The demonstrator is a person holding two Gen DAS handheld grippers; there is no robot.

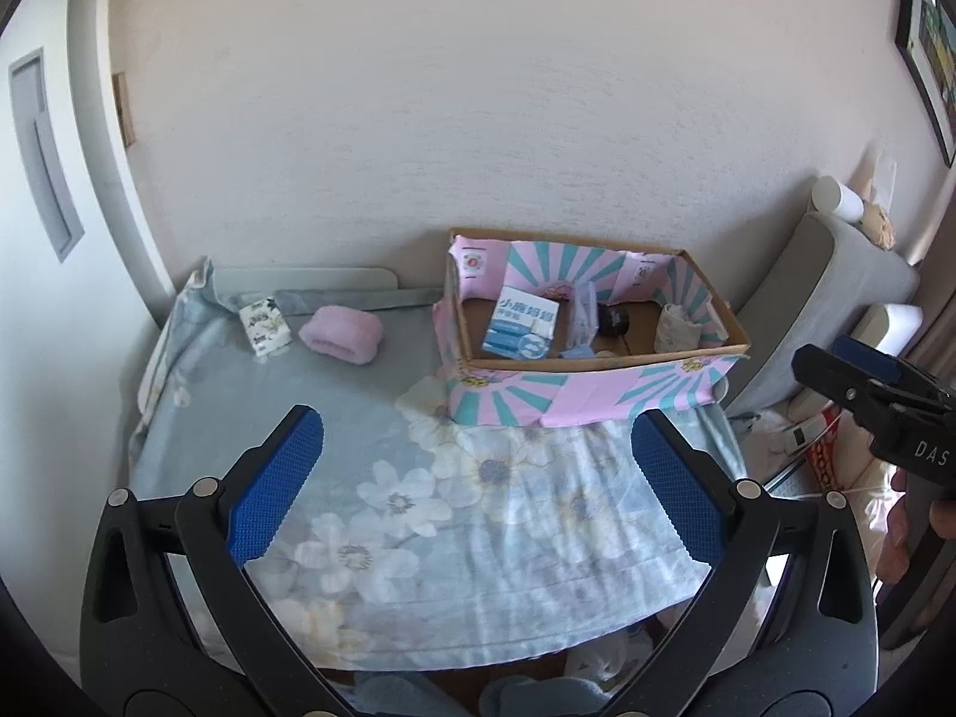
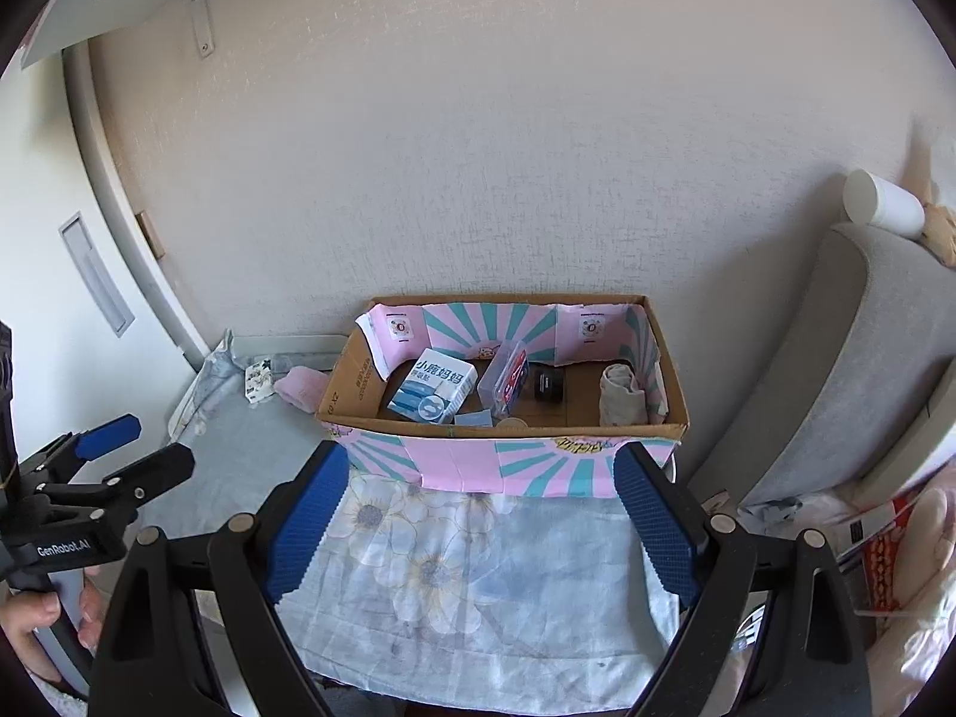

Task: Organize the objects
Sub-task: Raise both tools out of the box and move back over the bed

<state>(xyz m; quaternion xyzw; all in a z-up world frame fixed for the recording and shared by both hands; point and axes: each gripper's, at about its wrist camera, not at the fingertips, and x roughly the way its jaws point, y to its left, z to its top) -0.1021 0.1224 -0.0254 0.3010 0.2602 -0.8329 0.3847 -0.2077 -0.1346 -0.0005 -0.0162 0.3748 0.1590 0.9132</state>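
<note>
Both grippers hover above the floral-clothed table (image 1: 418,478), pointing toward the wall. The left gripper (image 1: 478,478) has its blue pads spread wide with nothing between them; the right gripper (image 2: 484,532) is likewise wide apart and empty, held level just in front of the cardboard box (image 2: 502,466). Inside the box lie a blue-and-white packet (image 2: 433,392), a clear case (image 2: 505,382), a black item (image 2: 547,388) and a rolled cloth (image 2: 621,397). Left of the box, on the table, rest a pink wristband (image 1: 340,334) and a printed tissue pack (image 1: 264,325)
</note>
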